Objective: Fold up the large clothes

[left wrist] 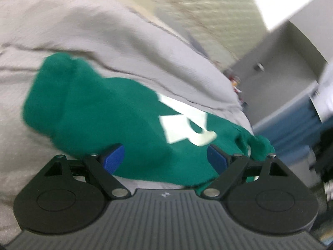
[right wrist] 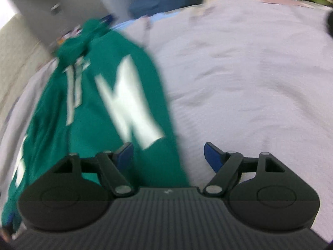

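Note:
A green garment (left wrist: pixel 108 116) with large white letters lies bunched on a pale grey sheet (left wrist: pixel 72 31). My left gripper (left wrist: pixel 165 157) hovers over its near part. The jaws stand wide apart, both blue pads (left wrist: pixel 113 156) are clear of the cloth, and nothing is pinched. In the right wrist view the same green garment (right wrist: pixel 100 95) stretches away on the left, with a white letter on it. My right gripper (right wrist: pixel 169 155) is open over the garment's right edge; its left pad is above the green cloth and its right pad above the bare sheet (right wrist: pixel 249 73).
A grey cabinet (left wrist: pixel 276 66) with a small knob stands past the sheet's far edge, with a blue panel (left wrist: pixel 291 125) below it. A quilted cream cover (left wrist: pixel 197 6) lies beyond the sheet. Small colourful items (left wrist: pixel 236 83) sit by the cabinet.

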Available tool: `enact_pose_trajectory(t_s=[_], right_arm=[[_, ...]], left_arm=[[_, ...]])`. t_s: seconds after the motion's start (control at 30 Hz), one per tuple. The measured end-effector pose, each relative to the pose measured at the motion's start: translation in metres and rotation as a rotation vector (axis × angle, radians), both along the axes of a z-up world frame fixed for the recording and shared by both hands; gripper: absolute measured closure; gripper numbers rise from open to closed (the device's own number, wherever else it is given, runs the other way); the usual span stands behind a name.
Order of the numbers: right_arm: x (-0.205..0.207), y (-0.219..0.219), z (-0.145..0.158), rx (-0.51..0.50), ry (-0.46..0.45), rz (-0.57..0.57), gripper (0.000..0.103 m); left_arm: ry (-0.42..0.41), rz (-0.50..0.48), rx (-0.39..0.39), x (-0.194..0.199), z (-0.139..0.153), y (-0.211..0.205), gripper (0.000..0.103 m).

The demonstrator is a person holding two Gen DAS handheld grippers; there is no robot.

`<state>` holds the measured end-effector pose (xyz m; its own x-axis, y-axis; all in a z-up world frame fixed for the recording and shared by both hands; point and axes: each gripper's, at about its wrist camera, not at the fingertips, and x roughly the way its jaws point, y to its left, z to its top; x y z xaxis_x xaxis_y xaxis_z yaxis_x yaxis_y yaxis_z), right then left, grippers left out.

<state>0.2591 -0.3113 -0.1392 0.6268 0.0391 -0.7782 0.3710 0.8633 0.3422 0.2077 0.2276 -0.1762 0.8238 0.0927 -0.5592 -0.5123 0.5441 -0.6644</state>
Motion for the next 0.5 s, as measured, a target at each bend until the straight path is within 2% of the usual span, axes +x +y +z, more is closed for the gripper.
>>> enact_pose_trajectory(t_s=[0.1, 0.2, 0.27, 0.3, 0.33, 0.43, 0.5], right_arm=[[0.002, -0.008, -0.01, 0.063, 0.03, -0.03, 0.027], [0.005, -0.003, -0.028, 0.154, 0.078, 0.005, 0.028], [0.009, 0.009, -0.038, 0.166, 0.107, 0.047, 0.036], [0.011, 0.017, -0.039, 0.131, 0.115, 0.06, 0.043], [0.012, 0.023, -0.04, 0.087, 0.115, 0.073, 0.058], [0.013, 0.032, -0.032, 0.042, 0.083, 0.105, 0.091], [0.011, 0.029, -0.022, 0.039, 0.045, 0.096, 0.093]], left_arm=[[0.011, 0.051, -0.064, 0.001, -0.01, 0.011, 0.014], [0.008, 0.087, -0.121, 0.004, -0.022, 0.017, 0.014], [-0.001, 0.108, -0.138, 0.003, -0.025, 0.019, 0.014], [-0.001, 0.118, -0.144, 0.003, -0.027, 0.02, 0.014], [-0.002, 0.125, -0.152, 0.003, -0.028, 0.021, 0.014], [-0.006, 0.148, -0.182, 0.005, -0.035, 0.025, 0.014], [-0.003, 0.157, -0.196, 0.007, -0.038, 0.028, 0.014]])
